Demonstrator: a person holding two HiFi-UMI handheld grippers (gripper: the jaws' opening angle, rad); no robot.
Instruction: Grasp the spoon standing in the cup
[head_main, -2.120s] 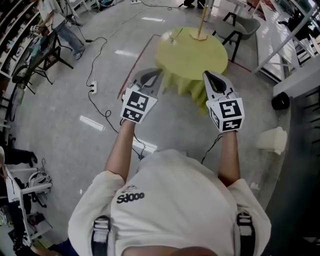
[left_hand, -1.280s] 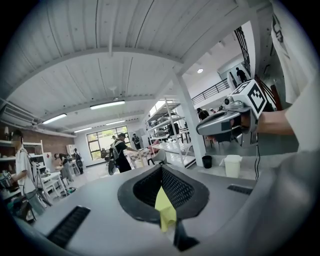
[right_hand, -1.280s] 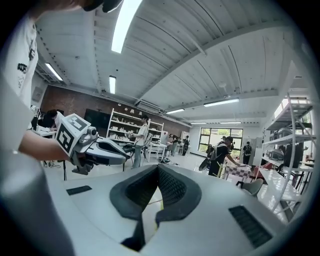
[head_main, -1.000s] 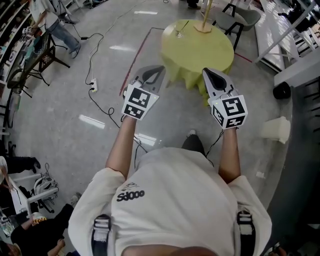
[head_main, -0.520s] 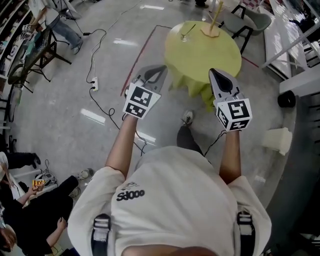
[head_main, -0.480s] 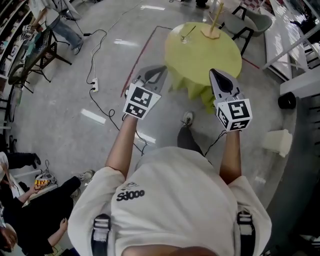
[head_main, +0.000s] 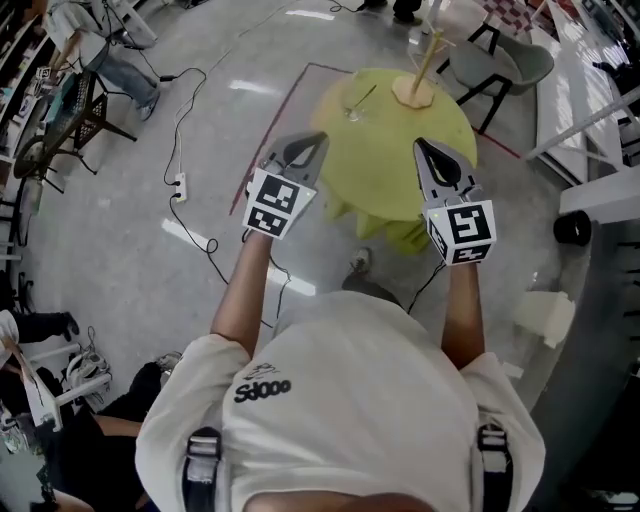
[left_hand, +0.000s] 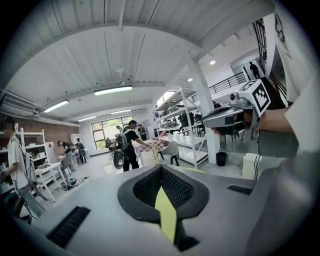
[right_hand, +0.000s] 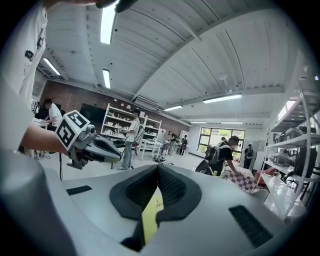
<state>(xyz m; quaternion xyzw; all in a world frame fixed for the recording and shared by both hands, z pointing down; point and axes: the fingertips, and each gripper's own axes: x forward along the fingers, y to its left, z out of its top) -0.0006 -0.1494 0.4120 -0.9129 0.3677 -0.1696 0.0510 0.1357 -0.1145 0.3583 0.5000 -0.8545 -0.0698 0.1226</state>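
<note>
spoon (head_main: 363, 96) leaning in cup (head_main: 351, 110), cup sitting near far left edge of round yellow surface (head_main: 395, 150). left gripper (head_main: 312, 142) and right gripper (head_main: 424, 150) hovering side by side at near edge of surface, pointing toward it, both well apart from cup. jaws of both pressing together, nothing between them. grasp not yet begun. judging by this, remaining: reaching cup, opening jaws, closing on spoon handle.

Glossy grey floor (head_main: 120, 260) with a power strip (head_main: 180, 186) left of the fingers (head_main: 298, 155); round yellow-clothed table (head_main: 390, 160) and grey chair (head_main: 505, 62) ahead. White plank ceiling (left_hand: 125, 45), strip lights (left_hand: 112, 90), shelving (left_hand: 175, 115), far windows (left_hand: 106, 134).
</note>
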